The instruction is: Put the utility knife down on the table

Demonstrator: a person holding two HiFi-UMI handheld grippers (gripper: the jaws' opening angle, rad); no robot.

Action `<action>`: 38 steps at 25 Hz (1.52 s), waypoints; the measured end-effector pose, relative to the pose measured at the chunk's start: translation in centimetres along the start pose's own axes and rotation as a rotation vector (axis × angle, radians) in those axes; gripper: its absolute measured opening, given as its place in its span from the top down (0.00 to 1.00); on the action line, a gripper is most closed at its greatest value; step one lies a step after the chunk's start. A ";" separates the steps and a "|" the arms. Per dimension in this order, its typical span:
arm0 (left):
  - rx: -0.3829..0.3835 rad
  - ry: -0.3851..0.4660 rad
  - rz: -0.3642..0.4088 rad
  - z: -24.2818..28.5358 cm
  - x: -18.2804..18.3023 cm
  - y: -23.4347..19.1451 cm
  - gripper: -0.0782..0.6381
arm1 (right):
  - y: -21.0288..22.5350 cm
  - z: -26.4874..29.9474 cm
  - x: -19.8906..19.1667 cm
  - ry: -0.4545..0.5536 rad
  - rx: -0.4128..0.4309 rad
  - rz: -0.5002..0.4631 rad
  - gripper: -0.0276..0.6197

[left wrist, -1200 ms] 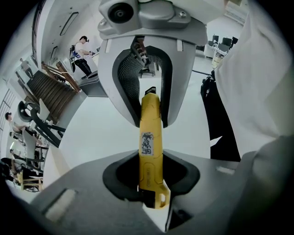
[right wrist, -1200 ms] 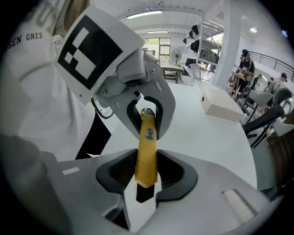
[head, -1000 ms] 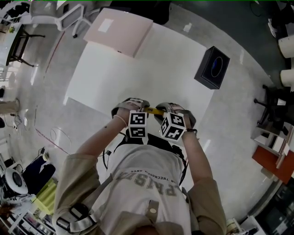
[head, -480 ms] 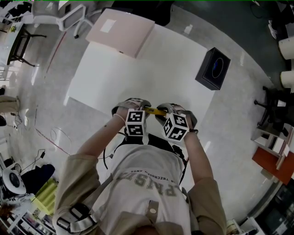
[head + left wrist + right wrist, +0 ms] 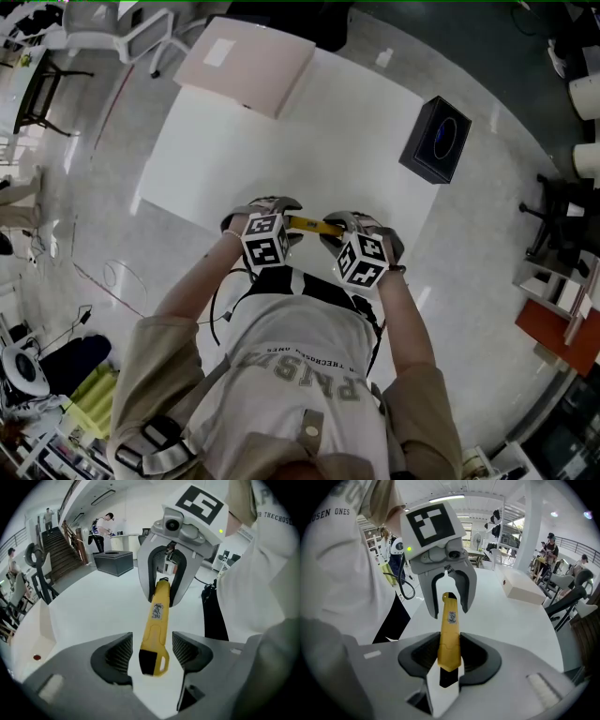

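A yellow utility knife (image 5: pixel 305 224) hangs level above the near edge of the white table (image 5: pixel 281 131), between my two grippers. My right gripper (image 5: pixel 450 656) is shut on its blade end, the yellow body (image 5: pixel 450 630) pinched between the pads. My left gripper (image 5: pixel 152 652) has just been opening. The knife's black-capped tail (image 5: pixel 151 660) lies between its jaws, with a gap to each pad. In the head view the left gripper (image 5: pixel 281 214) and the right gripper (image 5: pixel 333 232) face each other close to the person's chest.
A pale flat box (image 5: pixel 246 61) lies on the table's far left corner. A black box (image 5: pixel 433 138) stands on the floor at the far right. Chairs and shelves line the room's edges, and people stand in the background.
The left gripper has rolled; its marker cube swung up and to the left. The knife and the right gripper stay where they were.
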State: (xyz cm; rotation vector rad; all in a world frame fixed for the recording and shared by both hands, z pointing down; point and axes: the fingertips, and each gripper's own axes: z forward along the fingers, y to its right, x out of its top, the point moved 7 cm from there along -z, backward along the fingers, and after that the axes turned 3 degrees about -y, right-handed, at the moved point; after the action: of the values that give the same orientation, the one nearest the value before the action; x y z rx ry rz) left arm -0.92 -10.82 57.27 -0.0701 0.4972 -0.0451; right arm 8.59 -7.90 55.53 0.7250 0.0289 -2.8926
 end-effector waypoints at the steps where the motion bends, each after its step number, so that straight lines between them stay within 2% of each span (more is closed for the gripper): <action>1: -0.002 0.007 -0.014 -0.1 -0.3 -0.1 0.51 | 0.1 0.1 -0.2 -0.001 -0.005 0.004 0.75; 8: 0.040 0.002 -0.060 -0.6 -2.4 -0.8 0.47 | 0.2 1.0 -1.7 -0.007 -0.013 0.023 0.75; 14: 0.049 -0.021 -0.063 -0.4 -3.4 -0.7 0.48 | -0.2 2.1 -2.4 -0.037 -0.021 0.018 0.75; 17: 0.052 -0.020 -0.077 -0.2 -3.6 -0.8 0.52 | -0.2 2.4 -2.6 -0.066 -0.026 0.007 0.75; 23: 0.073 -0.032 -0.057 0.5 -3.4 -0.6 0.53 | -0.4 3.1 -3.2 -0.121 -0.033 -0.028 0.75; 30: 0.105 -0.018 -0.125 1.0 -3.2 -1.1 0.60 | -0.7 3.6 -3.6 -0.144 -0.028 -0.038 0.75; 38: 0.077 -0.045 -0.041 1.6 -2.1 -0.5 0.61 | -0.5 3.8 -3.9 -0.151 -0.019 -0.026 0.75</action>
State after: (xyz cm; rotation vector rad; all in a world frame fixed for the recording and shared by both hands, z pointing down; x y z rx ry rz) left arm -2.03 -11.05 59.77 -0.0060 0.4486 -0.1022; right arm 10.14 -7.03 60.69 0.5055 0.0479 -2.9588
